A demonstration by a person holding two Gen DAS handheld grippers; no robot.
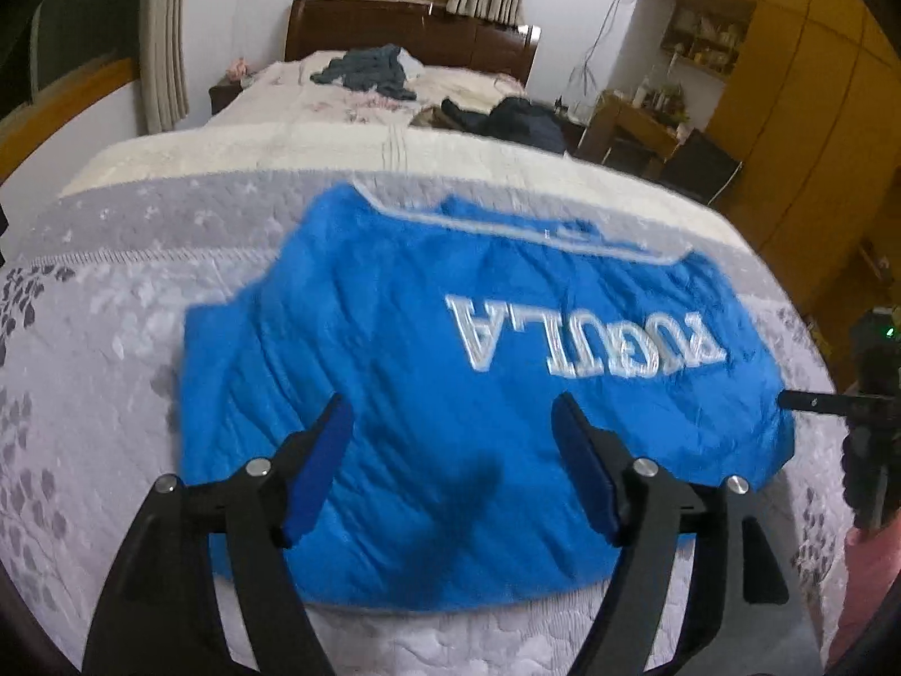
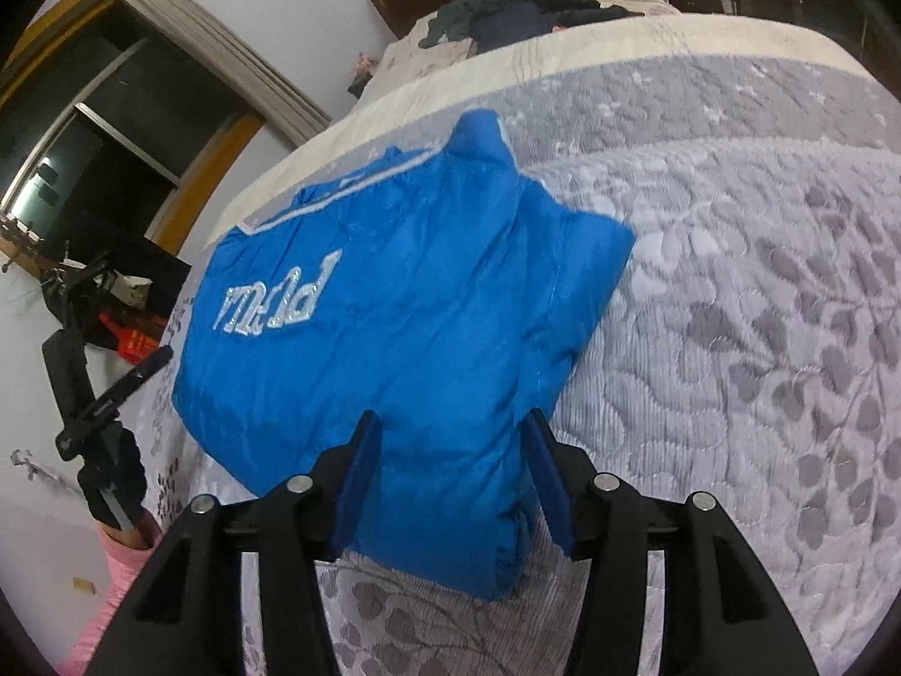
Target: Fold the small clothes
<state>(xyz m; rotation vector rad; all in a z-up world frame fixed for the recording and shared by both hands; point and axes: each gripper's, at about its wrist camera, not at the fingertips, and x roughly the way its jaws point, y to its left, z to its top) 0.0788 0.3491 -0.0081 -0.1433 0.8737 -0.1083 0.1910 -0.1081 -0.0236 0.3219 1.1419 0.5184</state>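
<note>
On the bed a blue jacket lies folded into a block, so the left gripper and right gripper hover above it with fingers spread, holding nothing.

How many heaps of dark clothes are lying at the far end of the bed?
2: a grey-blue heap by the headboard, and a darker heap nearer, toward the bed's right edge. More may be hidden behind them.

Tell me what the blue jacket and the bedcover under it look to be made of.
The blue jacket looks like a padded synthetic shell with a slight sheen and puffy wrinkles, with white stitched lettering. The bedcover looks like quilted cotton or polyester, matte, with stitched leaf outlines. Neither can be confirmed by sight.
</note>
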